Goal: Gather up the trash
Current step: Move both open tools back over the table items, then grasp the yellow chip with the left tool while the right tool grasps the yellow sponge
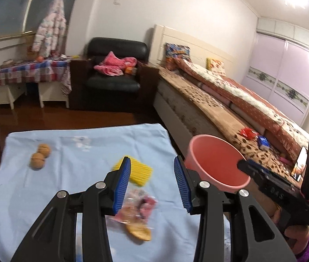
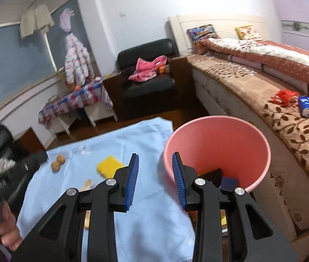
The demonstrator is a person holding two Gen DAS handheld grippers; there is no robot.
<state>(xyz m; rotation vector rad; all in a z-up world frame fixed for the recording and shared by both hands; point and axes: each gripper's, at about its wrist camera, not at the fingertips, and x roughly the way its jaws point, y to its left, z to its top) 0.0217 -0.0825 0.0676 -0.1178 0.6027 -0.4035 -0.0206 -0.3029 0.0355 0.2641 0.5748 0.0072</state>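
While both grippers, left (image 1: 152,183) & right (image 2: 155,181), hang spread & empty, pink bin (image 2: 242,126) sits at cloth (image 2: 119,142) edge; bed (image 2: 263,100) just beside.

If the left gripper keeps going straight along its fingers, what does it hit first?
Likely the blue cloth, near the yellow ridged piece. The left gripper is open and empty, angled down over the clear snack wrapper. Depth is uncertain in the fisheye.

A black armchair (image 2: 148,74) holding a pink garment (image 2: 146,68) stands beside a bed (image 2: 252,80). A checked cloth covers a small table (image 2: 75,100). A patterned jacket (image 2: 75,59) hangs above.
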